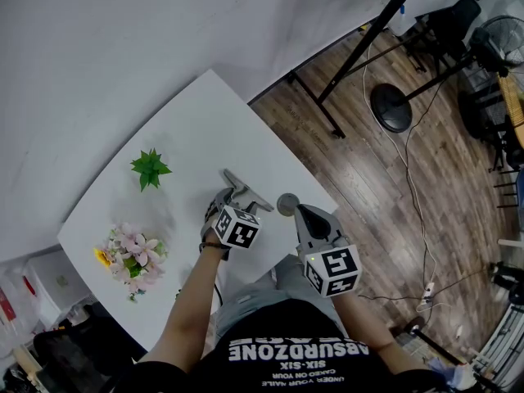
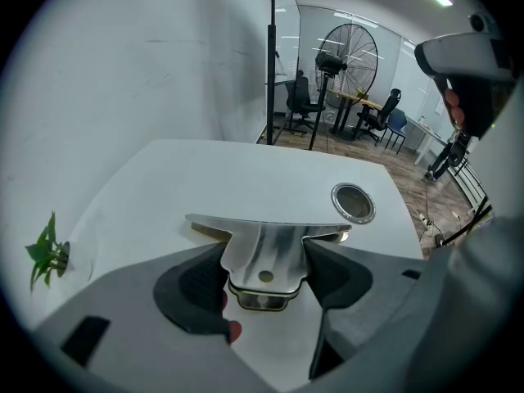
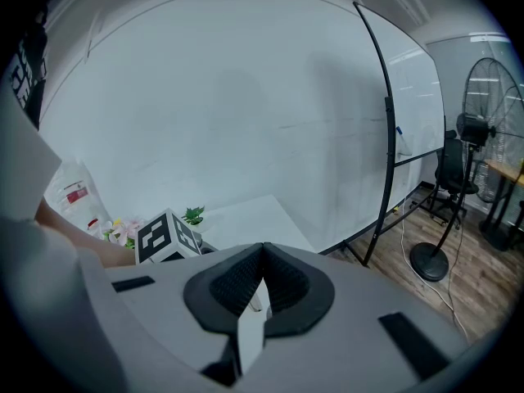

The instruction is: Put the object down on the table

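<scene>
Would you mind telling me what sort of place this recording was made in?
Probably an office or lab: office chairs, a standing fan and a white table on wood flooring.

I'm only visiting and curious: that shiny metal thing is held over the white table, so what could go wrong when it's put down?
1. The left gripper pinches the metal tool only by its narrow handle, with the wide blade out front. Let go above the table, it could tip and clatter.
2. The round hole in the tabletop lies close by, and a blade end might catch there.
3. The shut right gripper hangs near and could be bumped.
</scene>
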Demonstrator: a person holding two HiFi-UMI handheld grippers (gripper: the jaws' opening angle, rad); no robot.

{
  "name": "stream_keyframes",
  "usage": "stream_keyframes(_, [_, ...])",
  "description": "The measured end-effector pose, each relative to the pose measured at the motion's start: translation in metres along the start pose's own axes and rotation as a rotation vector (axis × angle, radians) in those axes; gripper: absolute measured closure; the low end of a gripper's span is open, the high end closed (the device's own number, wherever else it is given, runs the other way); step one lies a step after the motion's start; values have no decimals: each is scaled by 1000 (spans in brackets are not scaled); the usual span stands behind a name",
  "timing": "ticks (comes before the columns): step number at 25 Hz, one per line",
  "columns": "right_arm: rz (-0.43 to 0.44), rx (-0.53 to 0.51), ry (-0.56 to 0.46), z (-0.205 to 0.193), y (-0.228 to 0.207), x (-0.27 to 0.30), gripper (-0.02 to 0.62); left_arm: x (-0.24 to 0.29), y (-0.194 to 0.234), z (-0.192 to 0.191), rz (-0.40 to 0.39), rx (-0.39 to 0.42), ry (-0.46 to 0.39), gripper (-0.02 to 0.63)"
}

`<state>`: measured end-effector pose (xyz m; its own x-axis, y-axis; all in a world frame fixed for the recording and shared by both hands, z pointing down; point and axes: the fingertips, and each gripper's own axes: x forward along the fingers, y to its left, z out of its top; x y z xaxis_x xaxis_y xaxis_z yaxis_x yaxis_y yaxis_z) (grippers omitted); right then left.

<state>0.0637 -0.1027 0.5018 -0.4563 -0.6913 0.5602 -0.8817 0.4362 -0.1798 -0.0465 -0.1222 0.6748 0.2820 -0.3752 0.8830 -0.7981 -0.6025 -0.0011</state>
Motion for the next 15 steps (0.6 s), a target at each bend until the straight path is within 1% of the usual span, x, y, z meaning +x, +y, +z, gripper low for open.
stream_keyframes(15, [3,-5,0,-3,7,0,597,4,1,-3,-41,-33,-6,310])
